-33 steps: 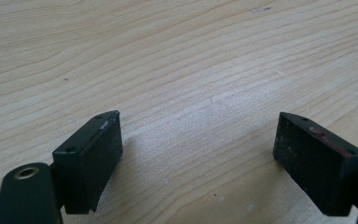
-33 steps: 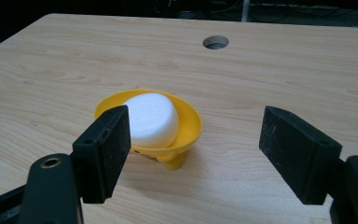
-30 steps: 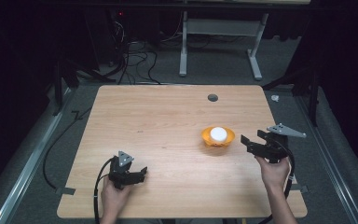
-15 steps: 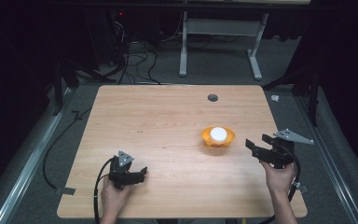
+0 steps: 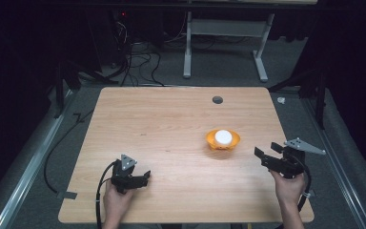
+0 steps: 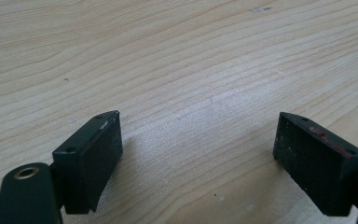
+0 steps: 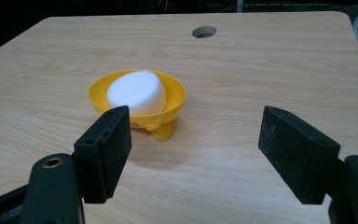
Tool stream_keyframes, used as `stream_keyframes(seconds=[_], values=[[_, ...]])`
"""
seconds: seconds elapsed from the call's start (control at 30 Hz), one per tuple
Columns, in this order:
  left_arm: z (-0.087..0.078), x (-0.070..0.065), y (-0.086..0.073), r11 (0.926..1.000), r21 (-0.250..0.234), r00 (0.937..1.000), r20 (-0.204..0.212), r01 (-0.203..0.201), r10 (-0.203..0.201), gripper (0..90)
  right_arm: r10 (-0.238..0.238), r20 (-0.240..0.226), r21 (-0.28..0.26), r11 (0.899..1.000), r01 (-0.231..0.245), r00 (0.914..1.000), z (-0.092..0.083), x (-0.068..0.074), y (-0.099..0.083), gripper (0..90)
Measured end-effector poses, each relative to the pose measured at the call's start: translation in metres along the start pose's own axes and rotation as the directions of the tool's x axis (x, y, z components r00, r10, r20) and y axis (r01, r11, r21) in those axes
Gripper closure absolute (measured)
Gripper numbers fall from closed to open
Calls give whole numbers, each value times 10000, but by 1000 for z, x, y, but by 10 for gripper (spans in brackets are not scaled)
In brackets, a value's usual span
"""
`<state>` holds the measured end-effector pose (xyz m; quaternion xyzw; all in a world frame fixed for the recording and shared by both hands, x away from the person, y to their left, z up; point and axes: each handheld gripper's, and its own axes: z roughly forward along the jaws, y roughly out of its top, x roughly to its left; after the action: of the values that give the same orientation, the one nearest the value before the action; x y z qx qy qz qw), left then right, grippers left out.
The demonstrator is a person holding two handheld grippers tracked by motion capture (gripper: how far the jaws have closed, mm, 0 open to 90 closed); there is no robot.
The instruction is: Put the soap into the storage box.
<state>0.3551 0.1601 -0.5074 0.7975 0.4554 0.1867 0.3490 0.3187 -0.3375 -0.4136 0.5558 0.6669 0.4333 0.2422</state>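
A yellow footed bowl [image 5: 223, 141] stands on the right half of the wooden table [image 5: 171, 124], with a white oval bar [image 5: 223, 136] lying in it. To the right of the bowl and nearer the front edge, a hand holds my right gripper [image 5: 266, 151], which points left toward it. In the right gripper view the bowl [image 7: 173, 103] and the bar [image 7: 137, 91] lie ahead of the open right gripper [image 7: 196, 122], just beyond its left jaw, with nothing between the jaws. My left gripper [image 5: 144, 177] rests low at the front left. It [image 6: 196, 126] is open over bare wood.
A round cable hole [image 5: 217, 99] is set into the table near its far edge. The table's right edge runs close behind the right hand. A white desk frame [image 5: 224, 43] and cables [image 5: 133, 62] lie on the floor beyond the table.
The right gripper has drifted a little to the right and toward the table's front edge, away from the bowl. The left gripper has stayed where it was.
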Motion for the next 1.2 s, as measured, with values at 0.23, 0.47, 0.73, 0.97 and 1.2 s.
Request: stream_keyframes(seconds=[0.23, 0.47, 0.73, 0.97, 1.2], values=[[0, 0, 0, 10000, -1, 10000, -4, 0, 0, 159, 62, -12, -56, 10000, -62, 10000, -2, -1, -7, 263], [0, 0, 0, 10000, -1, 10000, -7, 3, -3, 159, 106, 1, 18, 9999, -106, 9999, -4, -1, -15, 265], [0, 0, 0, 10000, -28, 10000, -32, 18, -18, 159, 165, -20, 91, 9998, -164, 9999, -5, -1, -24, 266], [0, 0, 0, 10000, -30, 10000, -27, 33, -33, 159, 182, -91, 218, 9996, -180, 9998, -1, 2, -33, 271], [0, 0, 0, 10000, -29, 10000, -28, 30, -30, 159, 165, -141, 405, 9991, -159, 9998, 5, 5, -41, 272]])
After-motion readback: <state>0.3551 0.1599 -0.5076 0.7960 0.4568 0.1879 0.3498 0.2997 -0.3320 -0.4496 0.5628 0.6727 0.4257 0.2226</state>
